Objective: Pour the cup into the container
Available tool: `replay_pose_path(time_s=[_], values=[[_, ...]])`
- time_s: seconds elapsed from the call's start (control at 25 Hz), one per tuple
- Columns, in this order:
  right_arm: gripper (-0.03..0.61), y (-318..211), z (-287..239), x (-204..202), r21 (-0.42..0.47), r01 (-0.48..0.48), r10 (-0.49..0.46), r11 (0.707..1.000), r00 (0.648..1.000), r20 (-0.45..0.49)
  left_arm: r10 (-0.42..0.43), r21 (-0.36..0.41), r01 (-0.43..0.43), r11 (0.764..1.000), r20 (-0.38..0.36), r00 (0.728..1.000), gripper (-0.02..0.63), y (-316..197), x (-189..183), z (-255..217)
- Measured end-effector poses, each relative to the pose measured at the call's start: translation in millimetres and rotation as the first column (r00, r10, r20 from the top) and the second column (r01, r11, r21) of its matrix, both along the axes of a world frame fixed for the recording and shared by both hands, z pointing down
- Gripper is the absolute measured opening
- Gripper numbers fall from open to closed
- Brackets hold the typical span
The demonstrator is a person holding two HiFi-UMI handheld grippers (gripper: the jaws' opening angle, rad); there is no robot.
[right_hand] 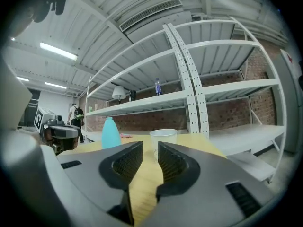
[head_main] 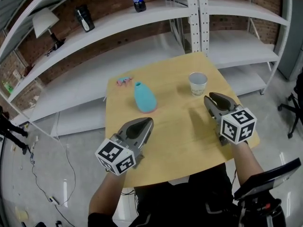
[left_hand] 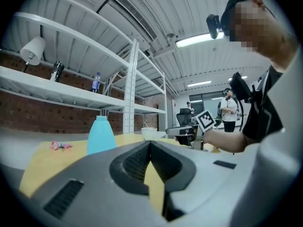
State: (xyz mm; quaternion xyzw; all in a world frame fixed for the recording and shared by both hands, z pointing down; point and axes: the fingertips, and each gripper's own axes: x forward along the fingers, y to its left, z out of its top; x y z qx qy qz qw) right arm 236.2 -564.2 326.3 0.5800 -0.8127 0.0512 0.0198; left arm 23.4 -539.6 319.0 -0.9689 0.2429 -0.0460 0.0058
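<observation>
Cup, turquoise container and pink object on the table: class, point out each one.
cup (head_main: 198,83), head view, side wall.
turquoise container (head_main: 144,99), head view, middle of body.
pink object (head_main: 124,81), head view, its centre.

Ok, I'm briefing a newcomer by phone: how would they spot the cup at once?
Find the yellow table in front of the white shelves. Toward its far right corner stands the cup, upright. It is pale and wide-mouthed, while the teal container to its left tapers to a narrow top.
</observation>
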Motion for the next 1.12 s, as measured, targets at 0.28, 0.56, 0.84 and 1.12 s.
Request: replay_pose_path(time_s=[0.28, 0.56, 0.84, 1.12], values=[[0.237, -27.4, 10.2, 7.1, -0.052, 0.007, -0.01, 0.999, 0.999, -0.046, 0.11, 0.033, -0.112, 0.993, 0.067, 0.992, 0.002, -17.8, 10.4, 11.7], [0.31, -57.0, 15.1, 12.3, -0.107, 0.022, -0.028, 0.994, 0.998, -0.055, 0.091, -0.006, -0.091, 0.996, -0.012, 0.996, 0.002, -24.7, 6.0, 6.7], [0.322, -78.1, 19.3, 8.7, -0.142, 0.031, -0.039, 0.989, 0.997, -0.059, 0.072, -0.043, -0.071, 0.997, 0.031, 0.997, 0.002, -31.8, -2.7, 19.3], [0.319, -95.4, 26.3, -2.9, -0.197, 0.058, -0.074, 0.979, 0.995, -0.073, 0.051, -0.051, -0.049, 0.998, 0.039, 0.998, 0.002, -38.4, -15.5, 20.9]])
